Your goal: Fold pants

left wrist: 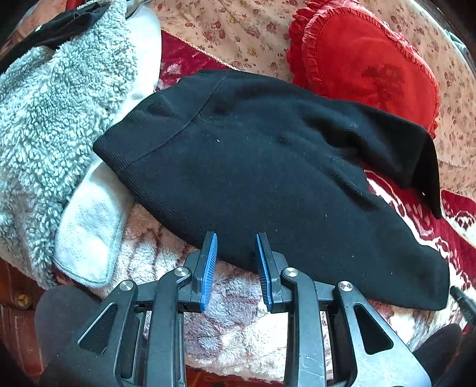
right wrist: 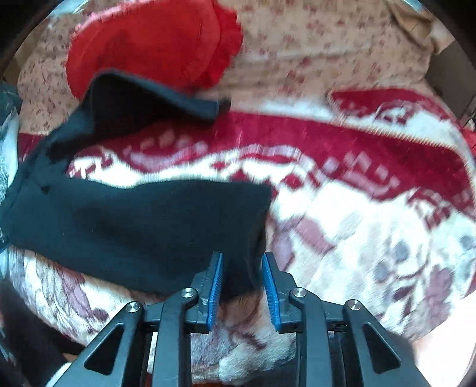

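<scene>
Black pants (left wrist: 261,178) lie spread on a red and white patterned blanket (left wrist: 238,327), waistband to the upper left and legs to the right. My left gripper (left wrist: 236,238) is open, its blue pads on either side of the pants' near edge. In the right wrist view the pants (right wrist: 134,226) lie at the left, with one leg end near the middle and the other leg (right wrist: 142,98) further back. My right gripper (right wrist: 242,259) is open, with the corner of the near leg end between its pads. This view is blurred.
A grey fleece garment (left wrist: 53,104) and a white cloth (left wrist: 92,226) lie left of the pants. A red frilled cushion (left wrist: 366,59) sits behind them on a floral sheet (left wrist: 232,26); it also shows in the right wrist view (right wrist: 154,41). The blanket (right wrist: 357,208) stretches right.
</scene>
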### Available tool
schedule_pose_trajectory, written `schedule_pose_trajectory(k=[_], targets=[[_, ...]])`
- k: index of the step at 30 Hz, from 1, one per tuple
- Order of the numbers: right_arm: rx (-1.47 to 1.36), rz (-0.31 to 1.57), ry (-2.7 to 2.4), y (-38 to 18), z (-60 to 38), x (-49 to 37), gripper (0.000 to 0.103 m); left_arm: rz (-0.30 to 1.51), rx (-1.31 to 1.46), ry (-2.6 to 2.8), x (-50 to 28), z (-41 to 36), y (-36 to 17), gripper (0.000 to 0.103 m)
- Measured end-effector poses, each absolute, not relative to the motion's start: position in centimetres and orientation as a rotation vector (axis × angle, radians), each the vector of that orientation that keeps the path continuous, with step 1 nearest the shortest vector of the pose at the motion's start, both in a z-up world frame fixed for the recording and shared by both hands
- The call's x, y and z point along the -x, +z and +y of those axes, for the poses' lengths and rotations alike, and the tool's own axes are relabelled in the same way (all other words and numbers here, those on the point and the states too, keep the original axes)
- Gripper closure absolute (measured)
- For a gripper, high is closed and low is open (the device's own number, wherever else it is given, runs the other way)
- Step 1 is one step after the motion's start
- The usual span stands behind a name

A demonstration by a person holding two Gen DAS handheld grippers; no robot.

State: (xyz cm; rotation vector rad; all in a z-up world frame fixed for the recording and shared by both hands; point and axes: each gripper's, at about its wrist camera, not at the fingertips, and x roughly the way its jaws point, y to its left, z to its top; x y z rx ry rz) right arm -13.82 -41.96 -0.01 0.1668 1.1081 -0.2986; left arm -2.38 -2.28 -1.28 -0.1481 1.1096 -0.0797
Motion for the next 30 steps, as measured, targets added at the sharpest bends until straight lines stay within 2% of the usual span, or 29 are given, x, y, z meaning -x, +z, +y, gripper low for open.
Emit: schedule_pose_trajectory(k=[1,3,4,8,13,17,18,23,30], targets=[[-0.17,1.088,-0.289,0.6,-41.7,13.7,0.077,1.106,0.144,-0.075,2.3,-2.3,-1.2,0.074],[-0.214,1.042,-0.193,1.6,-40.4,13.0,0.077,1.103,0.146,-0.07,1.9,-2.3,-1.1,0.059],[-0.236,1.026,-0.134,1.8,-39.7,12.5,0.077,1.1,0.148,-0.069,1.8,-2.2,-1.2,0.058],[-0.311,0.994,0.137,0.9,-34.7,9.5,0.077,1.105,0.122,-0.047,0.7,-2.3,-1.6,0.058],[-0.26,1.019,0.254,-1.4,-29.0,5.8,0.077,1.114,0.099,-0.038,-0.5,-2.3,-2.6,0.057],[-0.222,1.07,0.265,-3.8,-27.5,3.6,0.077,1.101,0.101,-0.036,-1.1,-2.0,-3.1,0.047],[-0.21,1.056,0.268,-3.9,-27.3,3.5,0.077,1.103,0.105,-0.039,-1.3,-1.9,-3.2,0.046],[-0.199,1.063,0.312,-2.5,-27.0,2.2,0.074,1.104,0.12,-0.053,-2.8,-1.0,-2.8,0.046],[-0.124,0.927,0.361,1.5,-23.9,-3.4,0.062,1.094,0.147,0.016,-6.9,1.5,-2.4,0.046]])
